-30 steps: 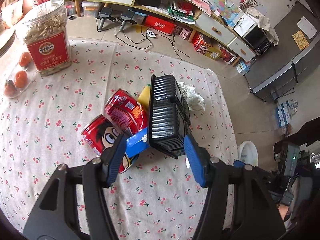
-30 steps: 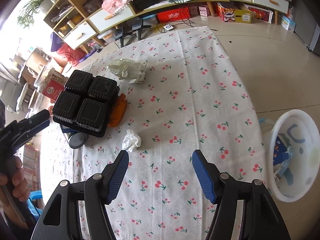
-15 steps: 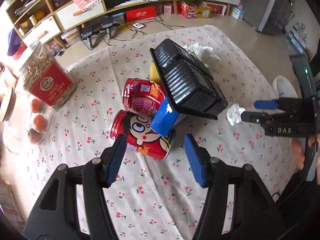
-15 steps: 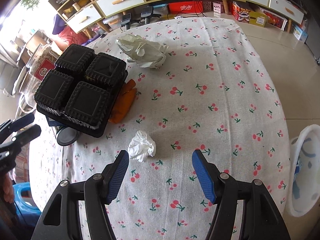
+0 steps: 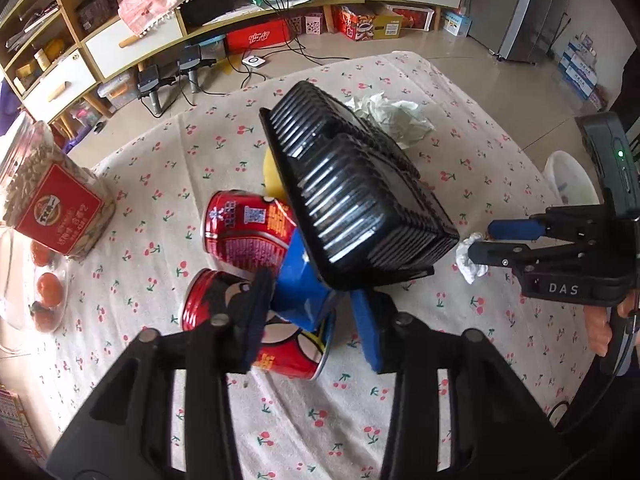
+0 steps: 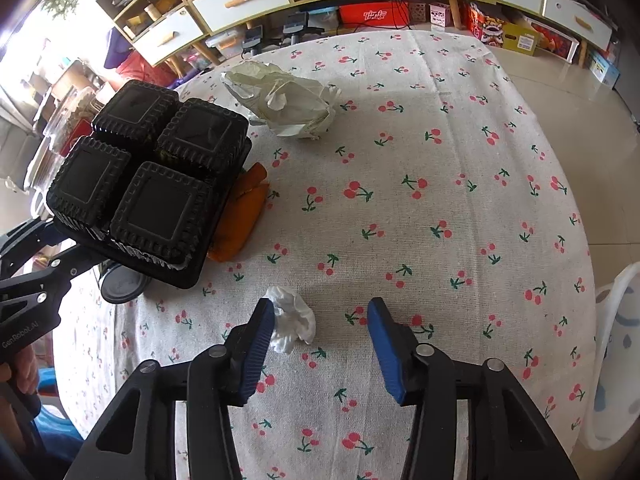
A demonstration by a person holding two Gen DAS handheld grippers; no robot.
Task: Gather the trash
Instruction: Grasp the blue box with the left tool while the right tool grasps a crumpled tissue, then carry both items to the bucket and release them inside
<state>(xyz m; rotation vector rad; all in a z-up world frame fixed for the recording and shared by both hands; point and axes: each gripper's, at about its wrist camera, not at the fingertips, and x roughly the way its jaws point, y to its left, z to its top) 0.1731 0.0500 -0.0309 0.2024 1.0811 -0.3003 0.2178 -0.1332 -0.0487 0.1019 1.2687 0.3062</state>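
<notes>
Glossy beige tile floor [image 6: 568,76], long wooden shelf unit [image 5: 256,12] with white drawers, bright daylight at left.

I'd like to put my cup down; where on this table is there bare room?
The cloth is bare right of the big crumpled paper and orange wrapper, out to the edge by the white bin. It is crowded around the black tray, cans and jar.

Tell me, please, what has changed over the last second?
The right gripper has moved in on the small tissue wad, which now sits by its left finger; it is open. The left gripper has closed in on the blue carton under the black tray, not clearly gripping. The cans, tray and large paper wad stayed put.
</notes>
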